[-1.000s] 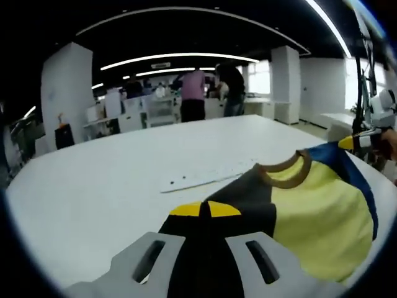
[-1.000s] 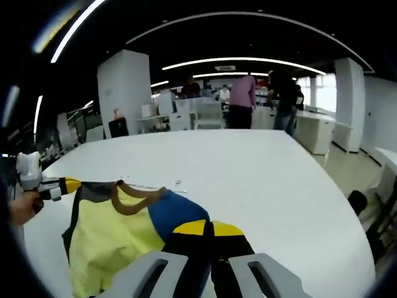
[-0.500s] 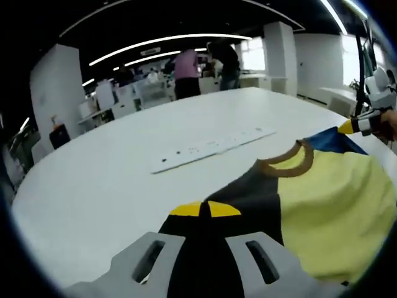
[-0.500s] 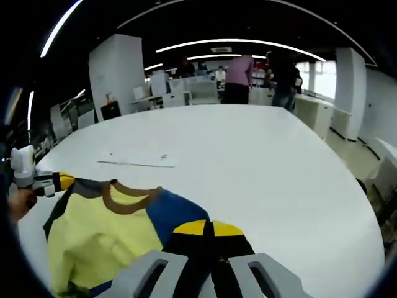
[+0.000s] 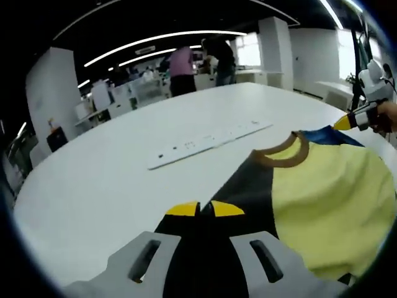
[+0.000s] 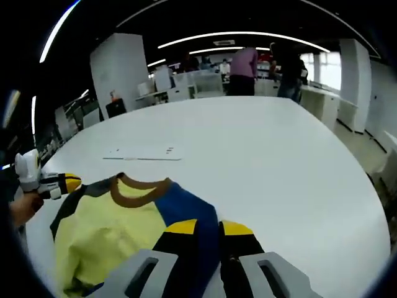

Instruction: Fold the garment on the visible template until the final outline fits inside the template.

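The garment (image 5: 322,205) is a yellow shirt with a brown collar, one black sleeve and one blue sleeve, spread low over the white table (image 5: 93,186). My left gripper (image 5: 205,209) is shut on the black sleeve. My right gripper (image 6: 209,228) is shut on the blue sleeve, with the yellow body (image 6: 105,230) to its left. The right gripper (image 5: 344,123) also shows at the shirt's far blue corner, and the left gripper (image 6: 69,183) at the dark corner. A flat white template sheet (image 5: 205,139) with small dark marks lies beyond the collar, also in the right gripper view (image 6: 142,154).
The round white table (image 6: 279,167) stretches wide beyond and to the right of the shirt. Several people (image 5: 186,68) stand at desks far behind it. White pillars and office furniture (image 6: 118,74) line the back of the room.
Both grippers have come down and forward, so the shirt now lies lower and flatter toward the table. The right jaws stand slightly farther apart, cloth still between them.
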Demonstrator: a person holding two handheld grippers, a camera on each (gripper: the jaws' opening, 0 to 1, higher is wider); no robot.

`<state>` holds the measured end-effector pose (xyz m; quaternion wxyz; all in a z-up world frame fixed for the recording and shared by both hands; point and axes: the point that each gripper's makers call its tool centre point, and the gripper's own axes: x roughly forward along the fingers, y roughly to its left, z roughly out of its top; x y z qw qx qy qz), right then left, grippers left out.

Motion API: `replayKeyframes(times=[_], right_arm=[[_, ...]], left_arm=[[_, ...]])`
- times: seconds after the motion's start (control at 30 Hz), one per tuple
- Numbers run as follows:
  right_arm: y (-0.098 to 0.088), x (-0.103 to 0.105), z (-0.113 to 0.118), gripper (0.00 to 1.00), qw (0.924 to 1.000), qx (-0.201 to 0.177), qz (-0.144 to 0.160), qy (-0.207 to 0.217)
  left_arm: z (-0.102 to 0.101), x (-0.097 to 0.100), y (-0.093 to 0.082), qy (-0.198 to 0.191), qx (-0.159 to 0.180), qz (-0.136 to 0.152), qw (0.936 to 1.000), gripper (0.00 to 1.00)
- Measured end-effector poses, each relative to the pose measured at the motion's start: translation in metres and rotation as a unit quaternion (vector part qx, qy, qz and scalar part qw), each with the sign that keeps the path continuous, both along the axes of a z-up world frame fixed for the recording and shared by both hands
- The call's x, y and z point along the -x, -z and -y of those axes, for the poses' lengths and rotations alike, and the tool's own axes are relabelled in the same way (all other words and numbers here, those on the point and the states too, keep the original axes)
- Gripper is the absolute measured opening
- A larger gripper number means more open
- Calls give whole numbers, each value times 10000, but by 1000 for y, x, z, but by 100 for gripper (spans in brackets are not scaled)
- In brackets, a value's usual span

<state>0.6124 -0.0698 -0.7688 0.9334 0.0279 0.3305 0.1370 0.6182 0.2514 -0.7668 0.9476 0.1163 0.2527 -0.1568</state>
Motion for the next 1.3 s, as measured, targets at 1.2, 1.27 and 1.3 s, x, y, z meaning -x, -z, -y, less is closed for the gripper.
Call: replayKeyframes(times=[1.2, 1.27, 1.3], right_arm=[[-23, 129, -32, 58, 9899, -269, -677, -1214], [-22, 135, -33, 58, 9895, -281, -703, -1229], [-22, 140, -33, 57, 9894, -285, -703, -1236]], left_arm=[[-41, 114, -17, 52, 674, -38, 9977, 61], [-41, 120, -15, 85, 612, -78, 9981, 60], [-41, 124, -13, 102, 567, -87, 9983, 59]])
